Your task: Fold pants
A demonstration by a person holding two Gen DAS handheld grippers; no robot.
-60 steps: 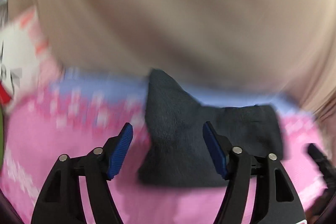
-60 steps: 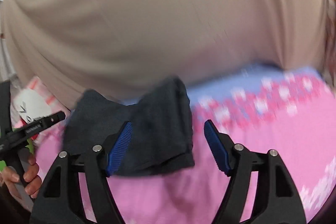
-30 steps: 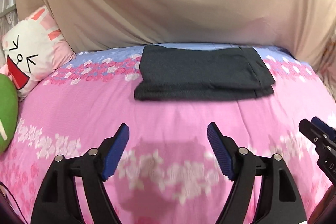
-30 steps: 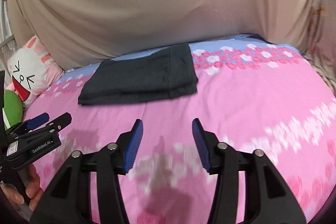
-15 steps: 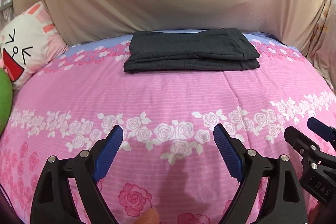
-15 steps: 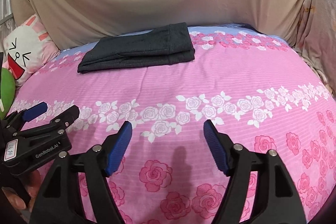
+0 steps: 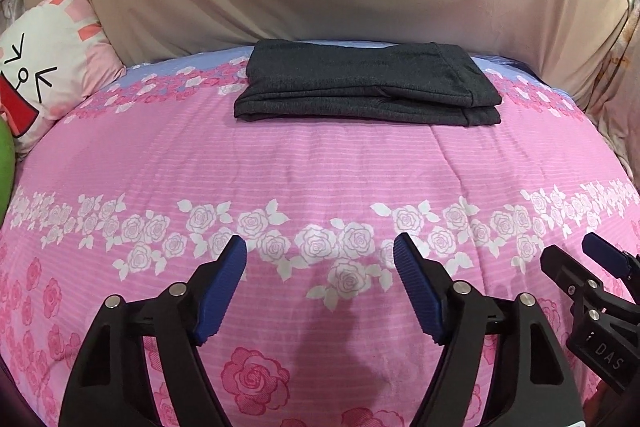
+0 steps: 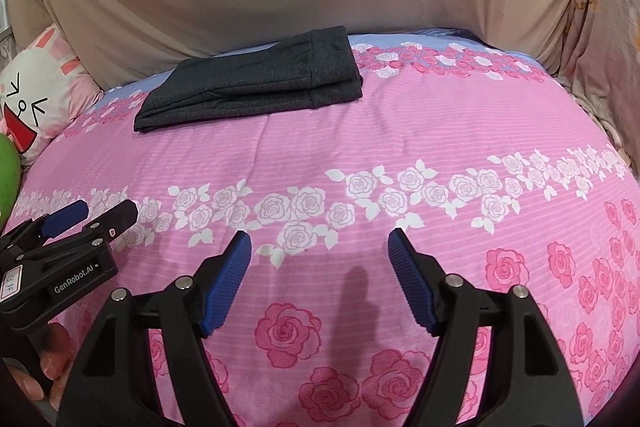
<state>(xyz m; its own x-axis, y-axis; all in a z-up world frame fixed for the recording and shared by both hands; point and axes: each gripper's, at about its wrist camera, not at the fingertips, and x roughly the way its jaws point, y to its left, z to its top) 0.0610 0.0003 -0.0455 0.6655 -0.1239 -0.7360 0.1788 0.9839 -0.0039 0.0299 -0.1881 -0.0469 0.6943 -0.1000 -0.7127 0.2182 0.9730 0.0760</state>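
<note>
One pair of dark grey pants (image 7: pixel 366 85) lies folded at the far end of the bed (image 7: pixel 320 171), near one cartoon pillow (image 7: pixel 44 67). Two tools hover low over the pink cover: the left hand-held gripper (image 7: pixel 320 259) and right hand-held gripper (image 8: pixel 319 251), both spread wide and empty. Since half a second ago both have drawn slightly further back; the pants have not moved.

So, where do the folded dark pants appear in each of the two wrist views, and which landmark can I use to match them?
Left wrist view: the folded pants lie upper centre, at the far edge of the pink bedspread.
Right wrist view: the folded pants lie upper left of centre, slanted.
Shared landmark: the cartoon-face pillow, left of the pants in both.
</note>
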